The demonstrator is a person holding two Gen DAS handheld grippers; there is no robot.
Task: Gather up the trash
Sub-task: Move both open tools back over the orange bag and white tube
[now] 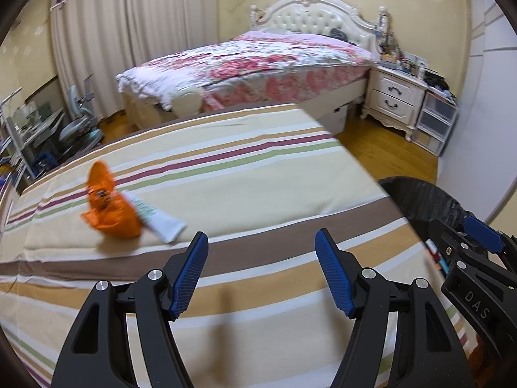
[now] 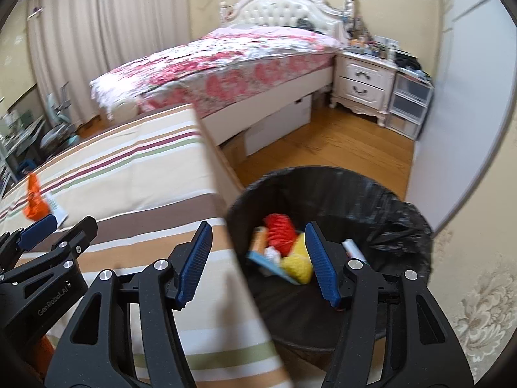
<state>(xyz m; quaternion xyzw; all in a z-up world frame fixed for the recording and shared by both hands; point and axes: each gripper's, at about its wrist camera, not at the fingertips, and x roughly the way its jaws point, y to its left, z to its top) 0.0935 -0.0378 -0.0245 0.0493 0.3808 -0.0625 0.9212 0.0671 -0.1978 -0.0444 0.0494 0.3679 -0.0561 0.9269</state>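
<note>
In the left wrist view, the left gripper (image 1: 261,252) hangs over a striped cloth (image 1: 245,181) that covers a flat surface; its blue pads stand well apart with only bare cloth between them, and it holds nothing. Up and to the left on the cloth lies an orange wrapper (image 1: 108,207), smeared by motion so its print cannot be read, touching a white tube (image 1: 161,221) whose near end pokes out beside it; the tube's far end is hidden under the wrapper. At the right edge the right gripper (image 1: 478,258) is cut off by the frame, and behind it only a dark sliver of the trash bin (image 1: 420,200) shows. In the right wrist view, the right gripper (image 2: 257,255) is poised above the cloth's edge and the bin (image 2: 339,187), which stands on the floor just beside the covered surface and is lined with a black bag. Its jaws are part open and empty. Inside the bin sit a red crumpled piece (image 2: 279,229), a yellow piece (image 2: 299,263) and flat packets partly hidden by the right finger. The left gripper (image 2: 42,229) is clipped by the left edge, and the orange wrapper (image 2: 34,203) is small and blurred beyond it.
</note>
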